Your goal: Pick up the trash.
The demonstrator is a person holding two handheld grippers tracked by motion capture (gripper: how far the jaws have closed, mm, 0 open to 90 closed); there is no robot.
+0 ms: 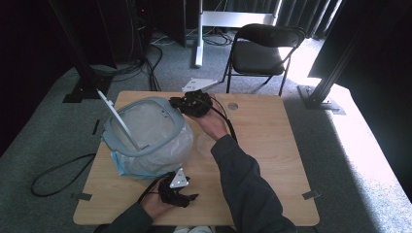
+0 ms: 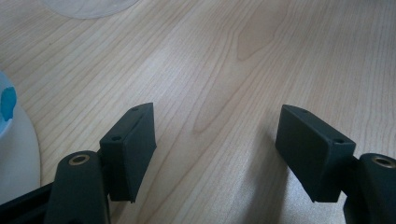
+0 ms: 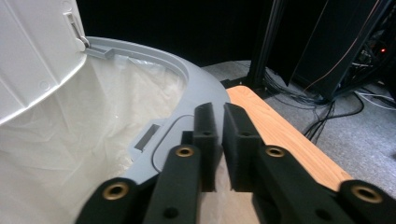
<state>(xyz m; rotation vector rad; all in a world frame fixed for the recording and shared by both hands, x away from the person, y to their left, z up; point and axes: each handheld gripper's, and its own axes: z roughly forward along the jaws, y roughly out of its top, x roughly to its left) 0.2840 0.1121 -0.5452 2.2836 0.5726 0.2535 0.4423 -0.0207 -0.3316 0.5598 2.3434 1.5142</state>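
- High view: a lined bin (image 1: 145,133), lid (image 1: 118,119) up, sits on the table (image 1: 272,145) at 9 o'clock. The right gripper (image 1: 187,103) is at its far rim, the left gripper (image 1: 177,191) at 6 o'clock; open table lies toward 3 o'clock.
- Left gripper view: jaws wide apart, empty, over bare wood.
- Right gripper view: jaws nearly closed on the liner's (image 3: 93,126) edge at the rim (image 3: 196,88); I judge the bag is being fitted, with tucking next.
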